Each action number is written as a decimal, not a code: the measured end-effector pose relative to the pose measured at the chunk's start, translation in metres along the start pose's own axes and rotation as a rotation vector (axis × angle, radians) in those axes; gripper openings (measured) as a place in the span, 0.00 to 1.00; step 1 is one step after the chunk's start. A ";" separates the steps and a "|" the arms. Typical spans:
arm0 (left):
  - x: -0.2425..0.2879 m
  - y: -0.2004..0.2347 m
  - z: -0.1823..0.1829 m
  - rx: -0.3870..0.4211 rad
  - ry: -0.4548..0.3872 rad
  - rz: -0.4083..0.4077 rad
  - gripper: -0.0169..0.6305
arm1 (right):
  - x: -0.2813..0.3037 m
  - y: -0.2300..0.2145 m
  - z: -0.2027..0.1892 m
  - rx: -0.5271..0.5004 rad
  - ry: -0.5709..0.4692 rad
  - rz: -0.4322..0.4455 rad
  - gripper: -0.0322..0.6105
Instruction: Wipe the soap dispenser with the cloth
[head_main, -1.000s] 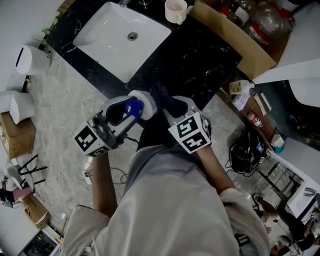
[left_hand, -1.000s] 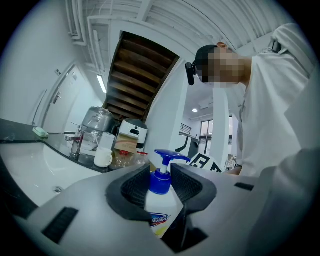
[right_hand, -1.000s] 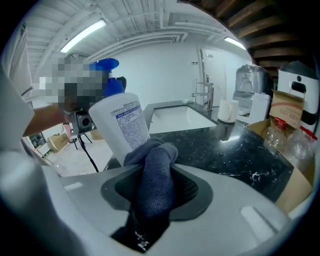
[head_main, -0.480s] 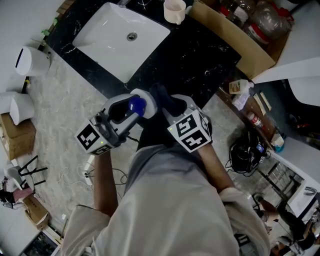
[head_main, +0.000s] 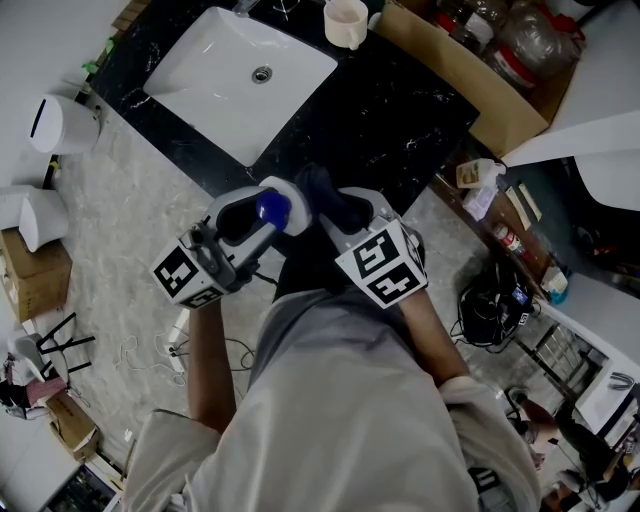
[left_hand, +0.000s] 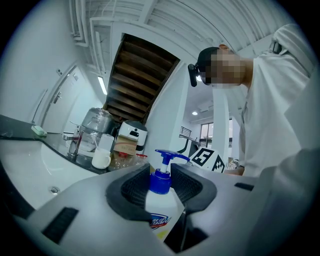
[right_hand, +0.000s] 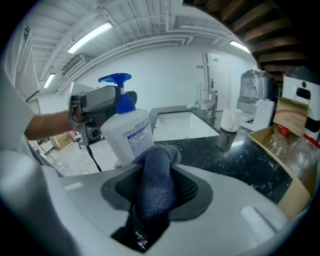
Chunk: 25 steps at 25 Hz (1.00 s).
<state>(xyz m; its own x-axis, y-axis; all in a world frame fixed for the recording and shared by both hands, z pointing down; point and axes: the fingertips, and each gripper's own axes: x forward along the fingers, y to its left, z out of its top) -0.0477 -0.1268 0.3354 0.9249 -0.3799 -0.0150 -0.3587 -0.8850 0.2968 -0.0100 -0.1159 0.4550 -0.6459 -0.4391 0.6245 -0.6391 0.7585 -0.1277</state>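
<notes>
My left gripper (left_hand: 161, 186) is shut on the soap dispenser (left_hand: 161, 212), a white bottle with a blue pump head (left_hand: 167, 159), and holds it upright off the counter. The same soap dispenser (right_hand: 127, 134) fills the left of the right gripper view, and its blue pump (head_main: 272, 208) shows from above in the head view. My right gripper (right_hand: 158, 186) is shut on a dark blue cloth (right_hand: 155, 189), whose bunched end touches the bottle's lower side. In the head view the cloth (head_main: 322, 197) sits just right of the bottle, between the left gripper (head_main: 262, 216) and right gripper (head_main: 335, 214).
A black marble counter (head_main: 390, 130) holds a white square sink (head_main: 244, 75) and a white mug (head_main: 346, 22). A cardboard box (head_main: 470, 75) with bottles stands at the counter's right end. White bins (head_main: 60, 120) and cables lie on the pale floor at the left.
</notes>
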 end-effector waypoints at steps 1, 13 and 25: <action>0.000 0.000 0.000 -0.001 0.000 0.001 0.22 | -0.001 0.000 0.001 -0.002 -0.004 0.002 0.26; -0.003 0.004 -0.007 0.022 0.028 0.020 0.22 | -0.016 0.004 0.019 -0.025 -0.047 0.005 0.26; -0.006 0.005 -0.008 0.014 0.021 0.024 0.22 | -0.029 0.009 0.032 -0.004 -0.090 0.016 0.26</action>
<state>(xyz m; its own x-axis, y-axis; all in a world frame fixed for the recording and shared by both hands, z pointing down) -0.0536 -0.1268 0.3445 0.9185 -0.3953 0.0121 -0.3823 -0.8794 0.2838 -0.0101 -0.1120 0.4114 -0.6907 -0.4685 0.5508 -0.6272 0.7672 -0.1340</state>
